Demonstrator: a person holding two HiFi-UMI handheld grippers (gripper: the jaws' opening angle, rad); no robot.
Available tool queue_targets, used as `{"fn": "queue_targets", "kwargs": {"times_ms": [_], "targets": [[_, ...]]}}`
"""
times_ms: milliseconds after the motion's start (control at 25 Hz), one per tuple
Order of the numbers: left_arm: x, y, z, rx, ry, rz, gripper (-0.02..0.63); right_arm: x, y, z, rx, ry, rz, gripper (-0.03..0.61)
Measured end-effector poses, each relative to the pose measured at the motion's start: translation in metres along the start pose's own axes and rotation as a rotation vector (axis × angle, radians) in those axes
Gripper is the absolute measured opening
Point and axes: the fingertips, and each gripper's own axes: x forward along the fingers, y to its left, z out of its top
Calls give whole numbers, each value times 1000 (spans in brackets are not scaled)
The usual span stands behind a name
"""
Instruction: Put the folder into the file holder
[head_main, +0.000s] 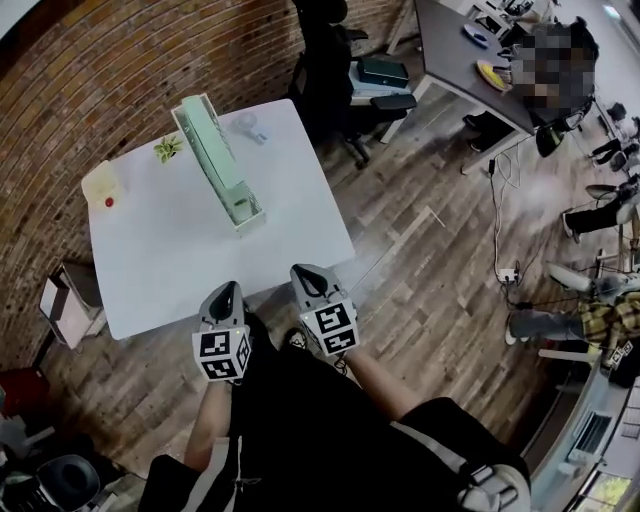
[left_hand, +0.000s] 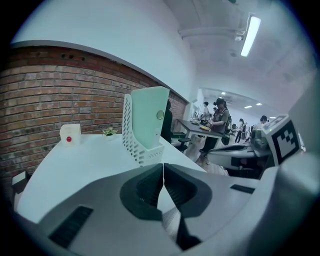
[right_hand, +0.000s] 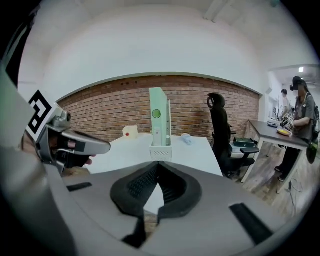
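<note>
Left fingers (left_hand: 145, 187): dark ribbed pads pressed tip to tip, nothing between them. Right fingers (right_hand: 135, 185): same, closed on nothing. Left gripper (head_main: 226, 290) and right gripper (head_main: 303, 272) are side by side at the near edge of the tabletop (head_main: 180, 260), both pointing toward the far brick wall.

Task's thing: the folder (right_hand: 157, 112) is pale green, upright, with a round hole in the spine facing the grippers. It appears to stand already inside the file holder (right_hand: 161, 151), a white perforated plastic rack near the middle of the tabletop, well apart from both grippers.

Handling, my judgement:
- The folder looks stiff and board-like, light, and smooth enough to slip.
- Best hold is across the narrow spine near its top, or around the hole, where the fingers can pinch both faces.
- The holder looks light and may slide or tip, so steady its low front wall with the other gripper.

Count:
- one folder
- one file holder
- two grippers
- one small potted plant (head_main: 167, 149) by the far edge
- one cream box with a red dot (head_main: 103, 187) at the left edge
- one small pale object (head_main: 247, 127) beyond the holder, too small to name
</note>
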Motion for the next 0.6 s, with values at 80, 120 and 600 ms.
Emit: {"fn": "queue_targets", "kwargs": {"times_ms": [80,120,600], "targets": [[-12,-13,-11,-8,13,6,23,-14,2,-6,3,-5,10,9],[-17,-20,-15,-11,21,4,23,-20,4,-9,8,-5,15,9],[-53,-35,71,-1,-153,-10,23,-60,17,62,14,-148,4,9]]}}
